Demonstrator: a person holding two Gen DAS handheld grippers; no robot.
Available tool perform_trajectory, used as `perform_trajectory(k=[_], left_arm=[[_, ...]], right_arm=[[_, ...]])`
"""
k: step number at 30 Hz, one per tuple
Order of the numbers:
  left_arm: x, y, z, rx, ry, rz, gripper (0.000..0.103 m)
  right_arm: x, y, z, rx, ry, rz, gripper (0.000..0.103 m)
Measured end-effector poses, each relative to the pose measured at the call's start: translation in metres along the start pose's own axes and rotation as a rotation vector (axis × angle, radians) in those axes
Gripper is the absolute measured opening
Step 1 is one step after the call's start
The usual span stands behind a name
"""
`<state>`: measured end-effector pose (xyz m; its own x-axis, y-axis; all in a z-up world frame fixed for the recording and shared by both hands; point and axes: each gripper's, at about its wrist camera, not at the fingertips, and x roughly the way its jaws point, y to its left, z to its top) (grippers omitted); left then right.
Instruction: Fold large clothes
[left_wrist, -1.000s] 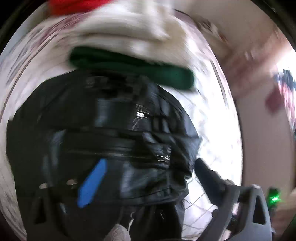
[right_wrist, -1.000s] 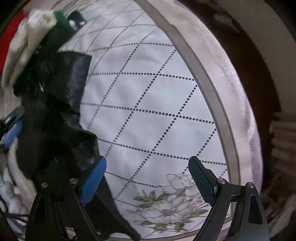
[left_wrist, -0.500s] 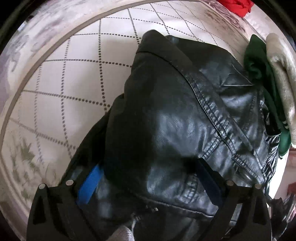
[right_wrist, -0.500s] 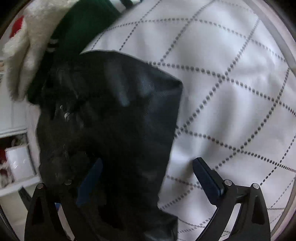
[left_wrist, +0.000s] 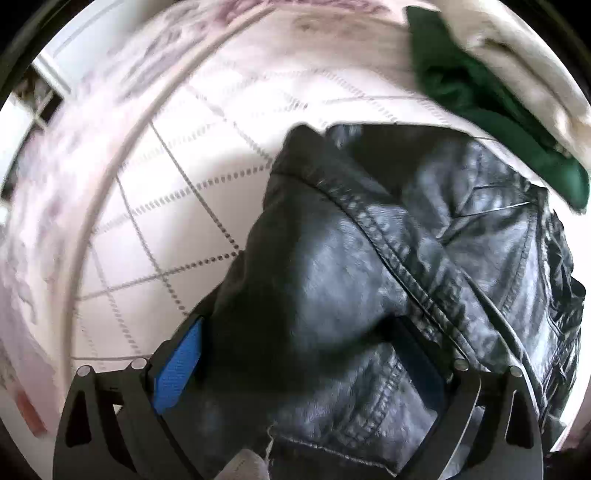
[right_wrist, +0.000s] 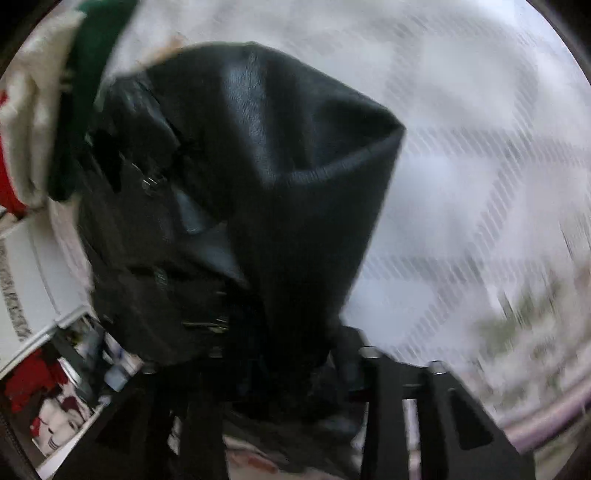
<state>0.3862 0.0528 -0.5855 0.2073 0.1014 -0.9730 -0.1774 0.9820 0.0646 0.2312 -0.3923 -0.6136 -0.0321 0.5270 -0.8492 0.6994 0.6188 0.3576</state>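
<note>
A black leather jacket (left_wrist: 424, 258) lies bunched on a white quilted bed cover (left_wrist: 155, 206). My left gripper (left_wrist: 295, 369) stands open, its blue-padded finger (left_wrist: 177, 369) at the left and the jacket draped between and over the fingers. In the right wrist view the jacket (right_wrist: 258, 184) hangs in front of the camera. My right gripper (right_wrist: 295, 362) is shut on its lower edge, with the fingertips buried in the leather.
A green garment (left_wrist: 491, 96) and a cream one (left_wrist: 528, 55) lie piled beside the jacket; they also show in the right wrist view (right_wrist: 92, 48). The bed's piped edge (left_wrist: 92, 221) curves at the left. Shelves with red items (right_wrist: 44, 387) stand beyond the bed.
My right gripper has closed on the jacket's edge; it was open half a second ago. The left gripper has shifted a little over the jacket, still open. Both views are blurred by motion.
</note>
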Motion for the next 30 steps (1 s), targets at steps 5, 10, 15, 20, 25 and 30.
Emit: perform_trajectory(k=[5, 10, 15, 20, 25, 30], left_arm=[[-0.059, 0.004, -0.045, -0.058, -0.072, 0.031, 0.102], [-0.058, 0.025, -0.085, -0.173, -0.005, 0.089, 0.102], [-0.022, 0.031, -0.109, -0.245, 0.123, 0.095, 0.102], [-0.009, 0.032, -0.108, -0.271, 0.141, 0.082, 0.102], [-0.011, 0.031, -0.102, -0.283, 0.139, 0.072, 0.102], [-0.057, 0.034, -0.097, -0.324, 0.043, 0.092, 0.102]], right_arm=[[-0.055, 0.014, -0.031, -0.111, -0.175, 0.0, 0.053], [-0.027, 0.041, -0.027, -0.237, -0.072, 0.111, 0.054], [0.034, 0.059, -0.009, -0.253, -0.001, -0.054, 0.054], [-0.016, 0.064, -0.032, -0.26, -0.17, -0.05, 0.018], [-0.072, 0.022, -0.037, -0.226, -0.214, -0.078, 0.016], [-0.042, -0.009, -0.032, -0.217, -0.136, -0.197, 0.017]])
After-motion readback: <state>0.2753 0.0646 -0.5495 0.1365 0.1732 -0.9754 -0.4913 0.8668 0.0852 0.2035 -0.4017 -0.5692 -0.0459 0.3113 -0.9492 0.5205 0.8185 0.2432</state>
